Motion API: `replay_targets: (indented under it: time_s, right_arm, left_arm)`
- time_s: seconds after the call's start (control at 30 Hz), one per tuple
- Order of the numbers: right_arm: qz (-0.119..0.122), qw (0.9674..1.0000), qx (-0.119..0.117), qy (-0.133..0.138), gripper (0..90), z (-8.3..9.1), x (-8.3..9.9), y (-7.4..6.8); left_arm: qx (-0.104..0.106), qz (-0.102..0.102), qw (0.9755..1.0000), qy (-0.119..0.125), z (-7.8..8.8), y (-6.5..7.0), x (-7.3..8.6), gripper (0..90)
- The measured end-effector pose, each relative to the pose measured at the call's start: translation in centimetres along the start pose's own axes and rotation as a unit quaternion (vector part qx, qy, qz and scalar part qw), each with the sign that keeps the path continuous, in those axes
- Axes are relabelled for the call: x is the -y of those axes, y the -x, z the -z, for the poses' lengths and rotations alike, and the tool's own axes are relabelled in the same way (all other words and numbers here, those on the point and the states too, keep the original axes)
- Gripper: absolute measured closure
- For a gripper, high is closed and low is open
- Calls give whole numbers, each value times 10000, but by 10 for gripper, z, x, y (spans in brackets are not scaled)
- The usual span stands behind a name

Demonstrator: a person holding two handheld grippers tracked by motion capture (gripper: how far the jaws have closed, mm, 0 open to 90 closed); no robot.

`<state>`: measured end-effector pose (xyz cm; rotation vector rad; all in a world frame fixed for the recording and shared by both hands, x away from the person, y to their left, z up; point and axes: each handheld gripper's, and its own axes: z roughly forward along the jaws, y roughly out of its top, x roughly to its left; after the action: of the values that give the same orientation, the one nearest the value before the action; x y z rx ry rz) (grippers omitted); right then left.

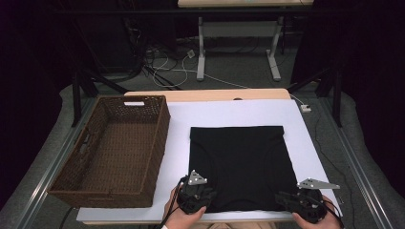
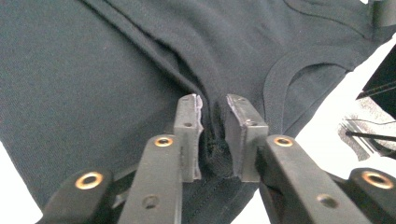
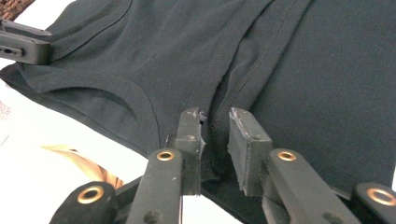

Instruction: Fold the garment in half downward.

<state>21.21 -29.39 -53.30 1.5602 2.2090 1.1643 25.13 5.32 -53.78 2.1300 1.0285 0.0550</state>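
One black garment lies flat, two tools at its near edge, one basket beside.

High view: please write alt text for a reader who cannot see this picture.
A black garment lies folded flat on a white table, and a person holds its near edge with the left gripper and the right gripper. A brown wicker basket stands to its left.
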Motion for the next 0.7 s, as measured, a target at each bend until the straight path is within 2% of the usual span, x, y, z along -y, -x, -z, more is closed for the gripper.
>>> replay_targets:
  time_s: [0.17, 0.23, 0.37, 0.4, 0.5, 0.63, 0.7]
  right_arm:
    - [124, 9999, 37, 106, 676, 0, 0, 2]
    - [200, 9996, 49, 201, 633, 0, 0, 1]
    - [317, 9990, 44, 303, 587, -1, 0, 2]
    - [345, 9989, 62, 321, 576, -1, 0, 2]
    - [355, 9987, 49, 369, 555, -1, 0, 3]
    - [455, 9978, 56, 484, 505, -2, -1, 4]
    - [445, 9978, 48, 487, 501, -2, -1, 5]
  left_arm:
    - [12, 56, 10000, 43, 2, -2, 0, 627]
    - [-29, 164, 9998, 57, 3, -5, 0, 598]
    - [-85, 92, 9998, 128, 4, -8, 0, 544]
    - [-213, 39, 9996, 186, 5, -9, 0, 523]
    - [-201, 144, 9995, 188, 5, -11, 0, 501]
    - [-322, 26, 9992, 240, 7, -17, 0, 461]
    - [-427, 31, 9987, 286, 9, -19, 0, 439]
